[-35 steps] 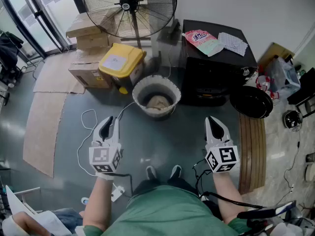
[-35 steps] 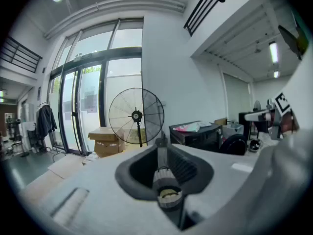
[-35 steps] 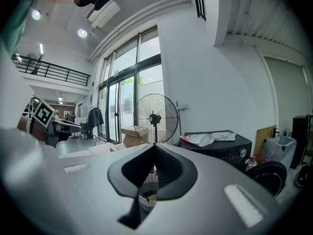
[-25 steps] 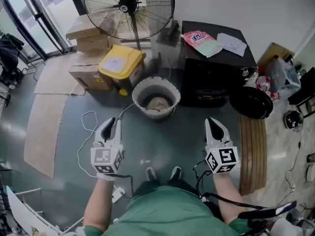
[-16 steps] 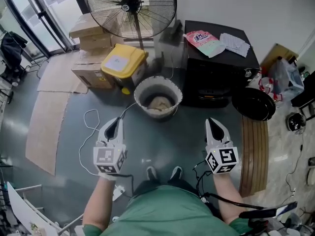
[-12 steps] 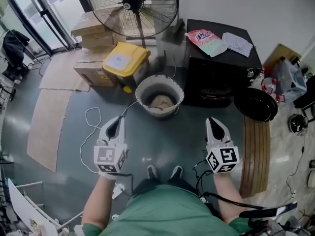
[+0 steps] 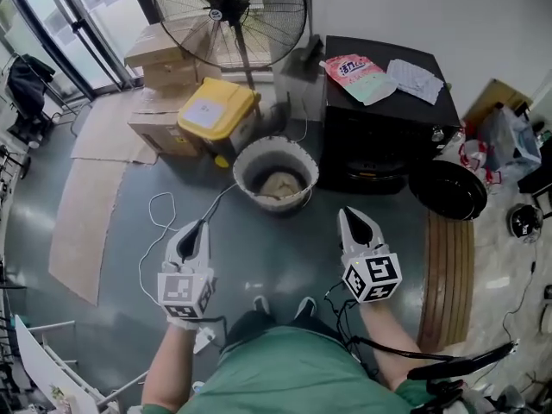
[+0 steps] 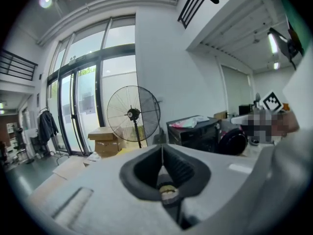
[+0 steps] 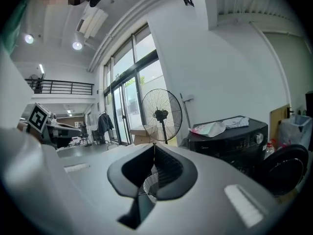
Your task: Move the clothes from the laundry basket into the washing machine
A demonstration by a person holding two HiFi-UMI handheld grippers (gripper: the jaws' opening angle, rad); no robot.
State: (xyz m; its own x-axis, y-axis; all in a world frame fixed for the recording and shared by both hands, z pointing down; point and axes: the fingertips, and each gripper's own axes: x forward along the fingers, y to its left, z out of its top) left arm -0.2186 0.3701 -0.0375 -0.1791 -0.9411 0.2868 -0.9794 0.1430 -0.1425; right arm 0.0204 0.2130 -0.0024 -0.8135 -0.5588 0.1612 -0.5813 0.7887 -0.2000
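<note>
A round white laundry basket [image 7: 246,157] stands on the grey floor with beige clothes [image 7: 278,184] in it. The black washing machine [image 7: 388,119] stands just right of it, and its round black door [image 7: 448,188] hangs open at the front right. My left gripper [image 7: 196,229] hovers short of the basket on the near left, shut and empty. On the near right, my right gripper [image 7: 352,219] is also shut with nothing held. In the left gripper view the jaws [image 8: 162,149] meet. In the right gripper view the basket's rim [image 9: 148,186] peeks below the shut jaws.
A big standing fan [image 7: 228,11], a yellow-lidded bin [image 7: 216,110] and cardboard boxes [image 7: 159,54] stand behind the basket. A white cable [image 7: 159,218] loops across the floor at left. A wooden board [image 7: 444,270] lies at right. A pink bag [image 7: 358,74] lies on the machine.
My right gripper has shifted left, nearer the basket. My left gripper has drawn back slightly toward my body. The basket and clothes have not moved.
</note>
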